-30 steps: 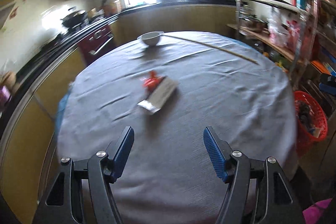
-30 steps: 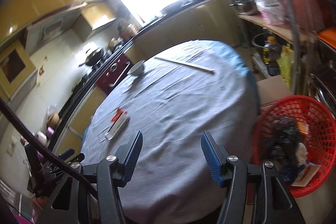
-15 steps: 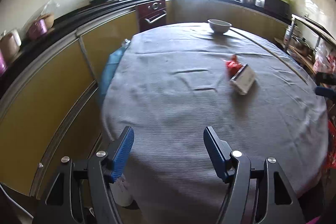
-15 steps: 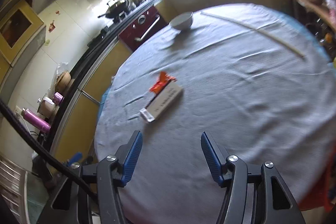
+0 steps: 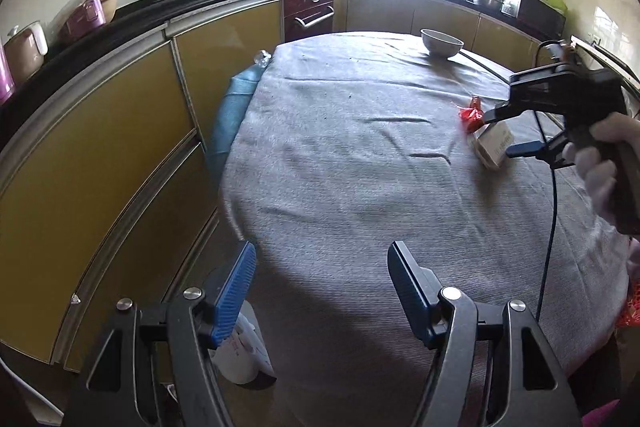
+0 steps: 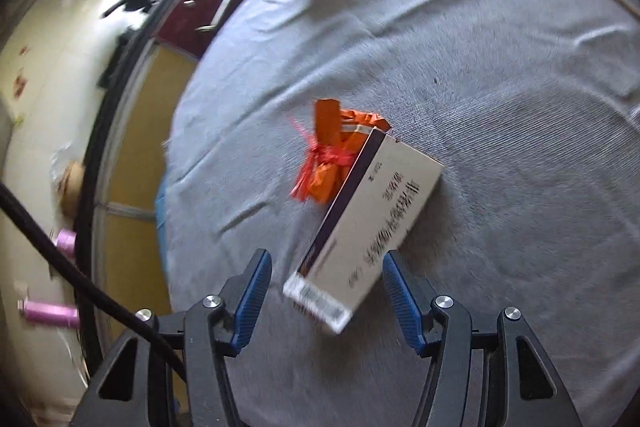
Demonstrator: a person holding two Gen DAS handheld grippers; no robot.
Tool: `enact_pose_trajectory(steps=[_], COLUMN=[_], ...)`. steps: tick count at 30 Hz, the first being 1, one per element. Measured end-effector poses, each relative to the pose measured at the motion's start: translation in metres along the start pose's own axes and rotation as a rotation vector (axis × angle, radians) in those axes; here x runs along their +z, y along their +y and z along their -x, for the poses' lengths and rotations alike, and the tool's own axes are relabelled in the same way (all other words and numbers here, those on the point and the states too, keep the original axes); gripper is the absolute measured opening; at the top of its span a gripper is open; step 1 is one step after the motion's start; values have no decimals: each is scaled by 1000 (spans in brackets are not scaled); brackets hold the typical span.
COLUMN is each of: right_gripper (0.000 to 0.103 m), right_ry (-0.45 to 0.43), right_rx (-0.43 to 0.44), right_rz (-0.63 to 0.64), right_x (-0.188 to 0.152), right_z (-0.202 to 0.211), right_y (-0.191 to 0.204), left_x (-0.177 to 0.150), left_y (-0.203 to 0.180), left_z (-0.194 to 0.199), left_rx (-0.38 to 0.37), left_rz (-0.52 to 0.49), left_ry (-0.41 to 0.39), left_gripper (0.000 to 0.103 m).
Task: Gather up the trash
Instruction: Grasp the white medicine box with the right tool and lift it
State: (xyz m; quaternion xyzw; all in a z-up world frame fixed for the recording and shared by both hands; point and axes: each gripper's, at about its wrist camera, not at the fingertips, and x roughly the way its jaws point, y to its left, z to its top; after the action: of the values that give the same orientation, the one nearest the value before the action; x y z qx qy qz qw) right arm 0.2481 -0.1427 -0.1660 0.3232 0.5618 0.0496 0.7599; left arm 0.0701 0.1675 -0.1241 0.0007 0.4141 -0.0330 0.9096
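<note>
Right tongs [image 6: 326, 297] agape astride box [image 6: 372, 219].

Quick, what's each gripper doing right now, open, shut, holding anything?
Left gripper: open, empty, above the table edge.
Right gripper: open, straddling the near end of the white box, not gripping it.

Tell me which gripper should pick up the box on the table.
Right. The right gripper already has its open jaws on either side of the box; the left gripper hangs over bare tablecloth, far from it.
</note>
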Motion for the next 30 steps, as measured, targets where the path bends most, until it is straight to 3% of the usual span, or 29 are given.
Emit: enact_pose_trajectory(steps=[4,6,11,15,19,24,30], right_gripper=[62,62,62,62,62,57,53], right_ry=[18,13,10,13,-6,-32,-19], right_rx=[-87,-165,-187,-269,-338,-320,-281], right_rz=[-26,24,-10,33,155,309,362], right_x=[8,9,14,21,20,4,-12], right_z=[-18,-21,-26,-33,-40,-36,-8], right_y=[7,19,26,43,58,60,25], left_x=[-1,-1,0,1,1,3,17], left_y=[8,9,1,-10,-17,-18,-31], left_z=[-2,-3,-4,-2,1,4,3], left_rx=[3,5,-1,-11,-10,1,-14], left_rz=[27,29,20,-5,-16,-11,-38], left_ry=[10,14,20,21,18,14,0], left_gripper=[69,69,69,69,69,69,69])
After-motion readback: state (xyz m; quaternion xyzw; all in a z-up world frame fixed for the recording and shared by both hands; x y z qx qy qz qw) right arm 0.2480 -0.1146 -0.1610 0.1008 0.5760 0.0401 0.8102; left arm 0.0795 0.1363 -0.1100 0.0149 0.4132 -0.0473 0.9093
